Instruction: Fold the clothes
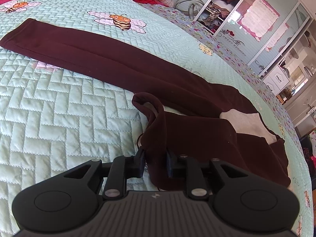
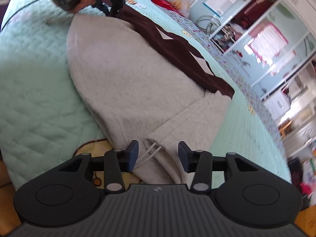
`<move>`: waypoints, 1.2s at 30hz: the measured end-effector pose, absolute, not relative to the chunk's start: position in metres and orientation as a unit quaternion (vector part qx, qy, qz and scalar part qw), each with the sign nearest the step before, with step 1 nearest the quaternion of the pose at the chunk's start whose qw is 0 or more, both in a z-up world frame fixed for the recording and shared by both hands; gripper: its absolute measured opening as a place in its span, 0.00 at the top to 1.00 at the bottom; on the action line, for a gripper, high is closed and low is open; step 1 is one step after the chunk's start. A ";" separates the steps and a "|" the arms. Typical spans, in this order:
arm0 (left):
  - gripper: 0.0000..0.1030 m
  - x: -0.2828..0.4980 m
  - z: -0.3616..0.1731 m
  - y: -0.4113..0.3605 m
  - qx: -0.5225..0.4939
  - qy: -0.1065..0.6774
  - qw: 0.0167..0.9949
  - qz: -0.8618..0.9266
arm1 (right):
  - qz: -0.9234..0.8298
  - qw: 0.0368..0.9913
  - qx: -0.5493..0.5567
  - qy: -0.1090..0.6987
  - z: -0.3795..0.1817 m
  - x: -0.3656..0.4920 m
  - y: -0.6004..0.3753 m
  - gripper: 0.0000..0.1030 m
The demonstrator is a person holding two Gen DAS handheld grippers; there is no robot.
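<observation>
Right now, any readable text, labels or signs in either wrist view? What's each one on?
"SWEET WEDDING": decal on the wardrobe door, left wrist view.
Pink sheets on the wardrobe doors: print too small to read.
Right wrist view: blurred, nothing readable.
Maroon garment, quilt: no text.

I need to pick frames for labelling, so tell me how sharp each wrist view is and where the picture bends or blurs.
Left wrist view: sharp, the dark maroon garment and quilted bedspread crisp, with fisheye bending at the edges. Right wrist view: motion-smeared, worst on the wardrobe at right; the grey hood is soft, only the right gripper crisp.
</observation>
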State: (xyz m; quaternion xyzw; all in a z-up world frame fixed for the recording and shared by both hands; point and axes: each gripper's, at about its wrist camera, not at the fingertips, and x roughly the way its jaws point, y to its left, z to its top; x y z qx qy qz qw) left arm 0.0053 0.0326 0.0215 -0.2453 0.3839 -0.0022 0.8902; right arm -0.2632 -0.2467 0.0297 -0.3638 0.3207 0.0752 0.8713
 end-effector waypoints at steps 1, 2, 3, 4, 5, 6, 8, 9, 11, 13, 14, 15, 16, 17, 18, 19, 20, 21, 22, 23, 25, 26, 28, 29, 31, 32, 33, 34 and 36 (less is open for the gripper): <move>0.76 0.006 0.022 0.032 -0.245 0.384 0.890 -0.002 | 0.074 0.866 -0.377 0.320 0.029 -0.264 -0.247 0.52; 0.73 0.006 0.022 0.031 -0.245 0.384 0.890 -0.003 | 0.072 0.861 -0.388 0.320 0.028 -0.264 -0.248 0.51; 0.71 0.006 0.023 0.030 -0.243 0.384 0.891 -0.004 | 0.073 0.855 -0.399 0.322 0.027 -0.264 -0.249 0.51; 0.70 0.006 0.023 0.029 -0.240 0.384 0.892 -0.004 | 0.074 0.848 -0.411 0.326 0.027 -0.264 -0.250 0.51; 0.69 0.007 0.024 0.028 -0.238 0.385 0.892 -0.004 | 0.075 0.842 -0.423 0.327 0.027 -0.265 -0.250 0.51; 0.66 0.007 0.024 0.027 -0.238 0.386 0.891 -0.004 | 0.074 0.835 -0.436 0.327 0.026 -0.266 -0.250 0.51; 0.60 0.008 0.024 0.028 -0.248 0.388 0.888 -0.007 | 0.073 0.822 -0.461 0.326 0.023 -0.268 -0.247 0.50; 0.58 0.009 0.024 0.029 -0.254 0.388 0.886 -0.007 | 0.073 0.817 -0.471 0.324 0.020 -0.269 -0.245 0.50; 0.56 0.010 0.024 0.030 -0.265 0.388 0.883 -0.007 | 0.070 0.811 -0.487 0.317 0.014 -0.268 -0.240 0.50; 0.56 0.011 0.024 0.030 -0.266 0.386 0.883 -0.007 | 0.065 0.806 -0.502 0.305 0.007 -0.266 -0.236 0.50; 0.58 0.010 0.024 0.029 -0.265 0.385 0.884 -0.008 | 0.062 0.804 -0.510 0.299 0.004 -0.265 -0.233 0.50; 0.61 0.010 0.024 0.029 -0.262 0.383 0.886 -0.009 | 0.060 0.804 -0.513 0.294 0.001 -0.264 -0.232 0.50; 0.65 0.009 0.024 0.029 -0.257 0.381 0.888 -0.007 | 0.059 0.806 -0.513 0.288 0.001 -0.263 -0.231 0.50; 0.85 0.009 0.024 0.030 -0.253 0.381 0.889 -0.006 | 0.059 0.810 -0.508 0.286 0.001 -0.262 -0.232 0.51; 0.86 0.009 0.023 0.030 -0.249 0.380 0.891 -0.006 | 0.062 0.816 -0.499 0.287 0.003 -0.261 -0.234 0.51; 0.86 0.007 0.024 0.032 -0.253 0.377 0.891 -0.006 | 0.064 0.822 -0.487 0.289 0.006 -0.260 -0.237 0.53; 0.87 0.005 0.024 0.033 -0.257 0.372 0.892 -0.006 | 0.068 0.828 -0.476 0.290 0.009 -0.259 -0.240 0.55; 0.87 0.003 0.025 0.035 -0.261 0.368 0.892 -0.005 | 0.072 0.833 -0.466 0.291 0.011 -0.259 -0.242 0.57; 0.87 0.000 0.028 0.034 -0.257 0.361 0.897 -0.005 | 0.076 0.837 -0.456 0.291 0.014 -0.259 -0.245 0.62; 0.87 -0.004 0.032 0.033 -0.252 0.353 0.901 -0.004 | 0.079 0.843 -0.445 0.291 0.016 -0.260 -0.247 0.65; 0.87 -0.012 0.041 0.033 -0.250 0.335 0.909 -0.003 | 0.080 0.855 -0.424 0.288 0.022 -0.261 -0.250 0.70; 0.87 -0.017 0.046 0.034 -0.252 0.325 0.911 -0.002 | 0.080 0.860 -0.414 0.286 0.025 -0.262 -0.252 0.73; 0.87 -0.028 0.057 0.036 -0.260 0.305 0.916 -0.007 | 0.083 0.870 -0.397 0.280 0.032 -0.264 -0.257 0.79; 0.87 -0.034 0.062 0.037 -0.264 0.297 0.917 -0.012 | 0.086 0.874 -0.391 0.277 0.035 -0.266 -0.259 0.80; 0.87 -0.045 0.068 0.039 -0.274 0.289 0.917 -0.011 | 0.094 0.878 -0.383 0.271 0.040 -0.269 -0.263 0.82; 0.87 -0.051 0.068 0.041 -0.279 0.288 0.916 -0.008 | 0.098 0.878 -0.383 0.270 0.041 -0.270 -0.265 0.83; 0.87 -0.056 0.069 0.043 -0.285 0.286 0.915 -0.005 | 0.103 0.878 -0.382 0.269 0.042 -0.271 -0.267 0.83; 0.87 -0.060 0.068 0.045 -0.293 0.286 0.913 0.000 | 0.107 0.877 -0.382 0.270 0.041 -0.272 -0.268 0.83; 0.87 -0.066 0.063 0.044 -0.290 0.286 0.913 0.007 | 0.114 0.872 -0.386 0.278 0.035 -0.272 -0.268 0.83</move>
